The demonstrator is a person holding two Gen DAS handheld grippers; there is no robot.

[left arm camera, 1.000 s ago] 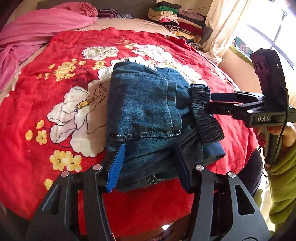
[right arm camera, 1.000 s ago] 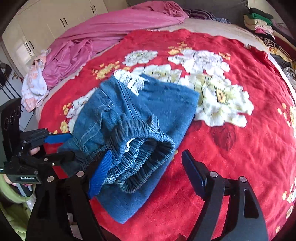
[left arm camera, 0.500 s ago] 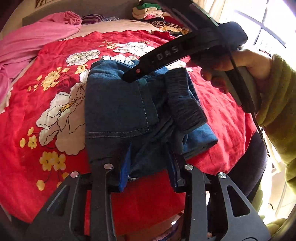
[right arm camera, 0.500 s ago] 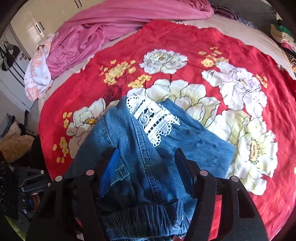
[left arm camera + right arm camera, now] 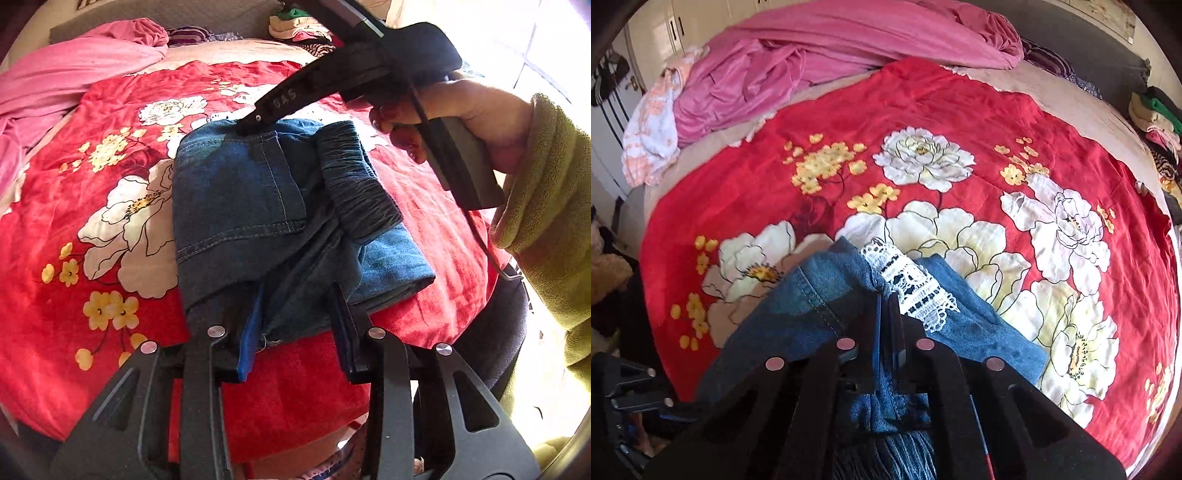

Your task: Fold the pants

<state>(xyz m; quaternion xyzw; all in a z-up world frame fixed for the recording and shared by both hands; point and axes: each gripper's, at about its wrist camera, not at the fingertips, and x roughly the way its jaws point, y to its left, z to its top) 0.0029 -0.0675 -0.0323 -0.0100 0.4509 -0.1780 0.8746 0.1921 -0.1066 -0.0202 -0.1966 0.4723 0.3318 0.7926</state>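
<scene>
Folded blue denim pants (image 5: 240, 199) lie on the red flowered blanket (image 5: 66, 206) near the bed's front edge, elastic waistband (image 5: 354, 184) on the right. My left gripper (image 5: 295, 317) has its jaws part-closed around the near edge of the pants, with denim between the blue pads. My right gripper (image 5: 888, 314) is shut on the far fold of the pants (image 5: 812, 306), next to the white lace trim (image 5: 912, 291). It also shows in the left wrist view (image 5: 251, 123), tips on the pants' far edge.
A pink blanket (image 5: 820, 48) is heaped at the head of the bed. A stack of folded clothes (image 5: 1156, 114) sits at the far right. The bed's front edge (image 5: 288, 417) is just below the pants.
My right gripper swung over the pants to their far fold and closed on it. My left gripper's jaws narrowed around the near edge.
</scene>
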